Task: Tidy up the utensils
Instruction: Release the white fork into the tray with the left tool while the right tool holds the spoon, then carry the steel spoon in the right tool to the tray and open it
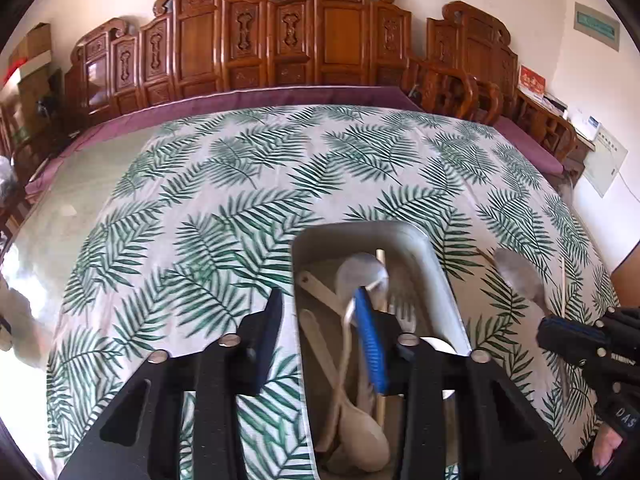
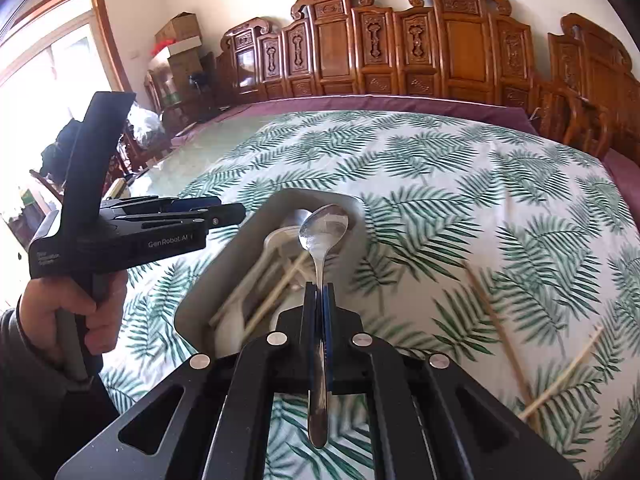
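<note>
A grey tray (image 1: pixel 436 264) lies on the leaf-print cloth and holds a metal spoon (image 1: pixel 360 270), a pale fork (image 1: pixel 405 314), several wooden spoons and chopsticks. My left gripper (image 1: pixel 320 320) is open. Its blue-padded finger is inside the tray beside the metal spoon's handle, and the other finger is over the cloth outside the rim. My right gripper (image 2: pixel 319 292) is shut on the handle of a second metal spoon (image 2: pixel 324 226), whose bowl hangs over the tray's (image 2: pixel 192 308) far end. From the right wrist view the left gripper (image 2: pixel 228 210) hovers at the tray's left side.
Loose chopsticks (image 2: pixel 500 320) lie on the cloth right of the tray, one more (image 2: pixel 560 380) nearer the edge. Carved wooden chairs (image 1: pixel 280 40) line the table's far side. Bare glass tabletop (image 1: pixel 80 200) shows to the left. A hand (image 2: pixel 72 308) grips the left tool.
</note>
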